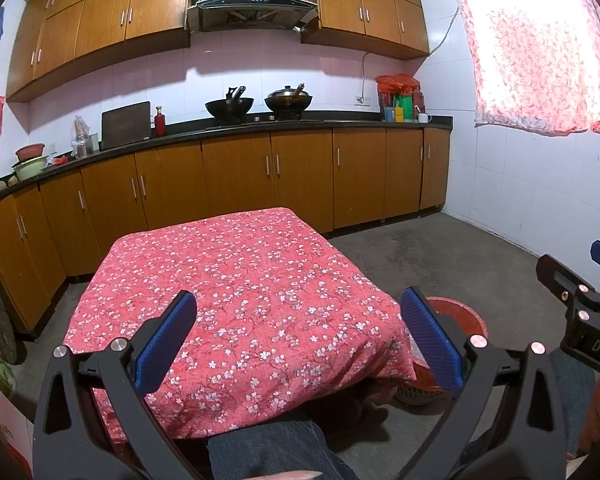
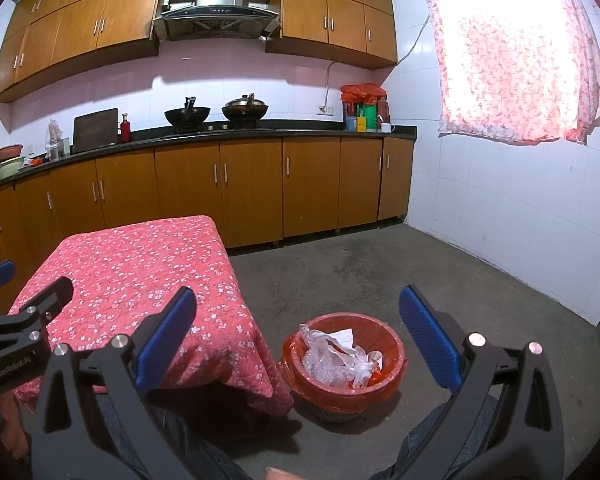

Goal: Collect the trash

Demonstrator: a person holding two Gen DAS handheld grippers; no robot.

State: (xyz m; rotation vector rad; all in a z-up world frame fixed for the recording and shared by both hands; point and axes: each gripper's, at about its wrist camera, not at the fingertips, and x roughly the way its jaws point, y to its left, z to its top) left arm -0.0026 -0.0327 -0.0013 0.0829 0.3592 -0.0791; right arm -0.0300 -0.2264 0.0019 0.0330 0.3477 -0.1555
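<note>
Looks close to done: crumpled white paper and plastic wrap (image 2: 340,356) already sit in the red-lined waste basket (image 2: 396,356) on the floor, just beside the table's near corner at about 5 o'clock from it, and the floral tablecloth (image 1: 236,300) shows no loose trash in either wrist view. Left gripper (image 1: 298,344) and right gripper (image 2: 296,344) are both spread wide with nothing between the blue pads. Anything left would be outside these views; floor under the table is hidden.
</note>
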